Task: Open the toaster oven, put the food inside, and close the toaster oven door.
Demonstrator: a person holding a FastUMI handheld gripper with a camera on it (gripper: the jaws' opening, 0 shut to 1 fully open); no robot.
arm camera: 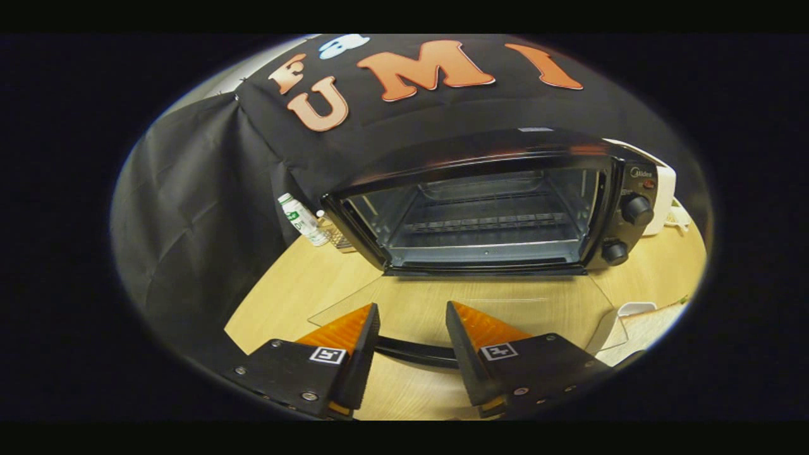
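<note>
A black toaster oven (493,202) stands on the wooden table (303,284) ahead of me, its cavity open with a wire rack (486,222) inside. Its glass door (468,306) lies folded flat toward me, and the dark door handle (414,352) runs across just between and under my fingers. My gripper (412,311) is open over the door's front edge, with nothing pressed between the fingers. Two knobs (635,210) sit on the oven's right panel. A pale, partly hidden object (638,319), perhaps a plate or the food, lies to the right of the door.
A small white bottle with a green label (302,219) stands left of the oven, against the black cloth wall. A white appliance (663,189) sits behind the oven's right side. Bare table lies to the left of the door.
</note>
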